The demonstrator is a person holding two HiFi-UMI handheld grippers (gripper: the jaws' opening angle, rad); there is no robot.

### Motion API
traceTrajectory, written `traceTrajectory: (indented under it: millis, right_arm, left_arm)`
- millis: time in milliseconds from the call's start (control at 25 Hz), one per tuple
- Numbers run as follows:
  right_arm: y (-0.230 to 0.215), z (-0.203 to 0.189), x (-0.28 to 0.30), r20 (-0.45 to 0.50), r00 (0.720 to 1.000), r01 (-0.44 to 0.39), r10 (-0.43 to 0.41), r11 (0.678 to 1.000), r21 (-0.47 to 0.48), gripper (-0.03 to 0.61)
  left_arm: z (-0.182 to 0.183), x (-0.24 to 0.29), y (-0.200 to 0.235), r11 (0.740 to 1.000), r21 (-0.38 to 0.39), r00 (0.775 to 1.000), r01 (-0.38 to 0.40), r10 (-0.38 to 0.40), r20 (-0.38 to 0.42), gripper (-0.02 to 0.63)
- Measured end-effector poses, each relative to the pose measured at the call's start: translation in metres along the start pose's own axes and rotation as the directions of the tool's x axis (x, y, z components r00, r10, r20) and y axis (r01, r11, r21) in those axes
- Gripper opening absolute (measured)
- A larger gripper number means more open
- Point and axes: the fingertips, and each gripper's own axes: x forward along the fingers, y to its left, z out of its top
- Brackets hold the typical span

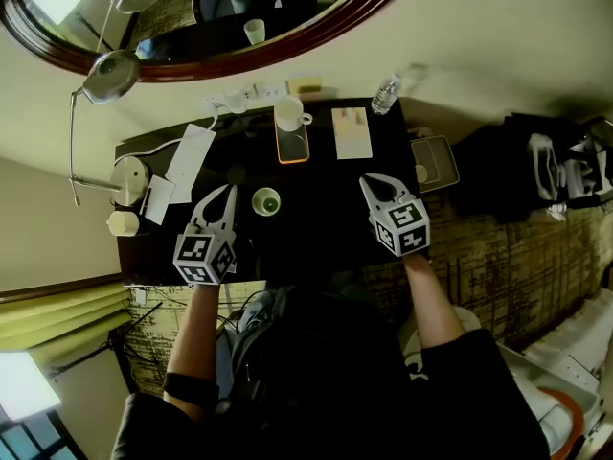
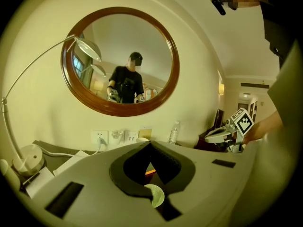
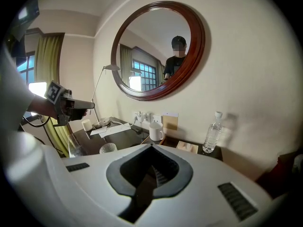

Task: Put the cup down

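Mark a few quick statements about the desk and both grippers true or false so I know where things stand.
1. The left gripper and the right gripper are both shut with nothing between their jaws. True.
2. The left gripper holds the small glass cup. False: the cup stands upright on the desk, just right of the left gripper's tip and clear of it.
3. The white mug stands on the orange tray near the wall. True.
4. The water bottle lies on its side. False: it stands upright at the desk's far right corner.
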Motion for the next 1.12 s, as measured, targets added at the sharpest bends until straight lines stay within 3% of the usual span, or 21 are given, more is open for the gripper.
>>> traceTrajectory:
  millis: [160, 320, 480, 640, 760, 920, 1120]
  right_arm:
    - [-0.003, -0.004, -0.003, -0.008, 1.000, -0.013, 0.013, 1.000, 0.001, 0.011]
    - [-0.011, -0.012, -0.008, -0.019, 1.000, -0.014, 0.014, 1.000, 0.010, 0.011]
    - [-0.017, -0.021, -0.012, -0.033, 0.999, -0.015, 0.016, 1.000, 0.021, 0.011]
    - [-0.024, -0.035, -0.013, -0.063, 0.998, -0.005, 0.007, 0.999, 0.035, 0.011]
    - [-0.029, -0.052, -0.011, -0.095, 0.995, 0.006, -0.002, 0.999, 0.039, 0.011]
    - [-0.032, -0.076, -0.005, -0.145, 0.989, 0.010, -0.003, 0.999, 0.047, 0.011]
    - [-0.027, -0.088, 0.003, -0.175, 0.985, 0.012, -0.004, 0.999, 0.045, 0.011]
  left_arm:
    - [-0.011, -0.001, 0.002, 1.000, -0.015, 1.000, -0.026, 0.026, -0.008, 0.005]
    - [-0.023, 0.006, -0.010, 0.999, 0.047, 0.999, 0.024, -0.023, -0.034, 0.019]
    - [-0.052, 0.014, -0.023, 0.989, 0.103, 0.991, 0.106, -0.097, -0.091, 0.213]
    - [-0.090, 0.023, -0.025, 0.984, 0.111, 0.979, 0.138, -0.119, -0.166, 0.420]
    - [-0.124, 0.031, -0.022, 0.987, 0.095, 0.967, 0.131, -0.106, -0.233, 0.520]
    - [-0.156, 0.050, -0.020, 0.988, 0.086, 0.952, 0.125, -0.095, -0.292, 0.531]
    - [-0.198, 0.075, -0.013, 0.985, 0.086, 0.944, 0.147, -0.113, -0.311, 0.545]
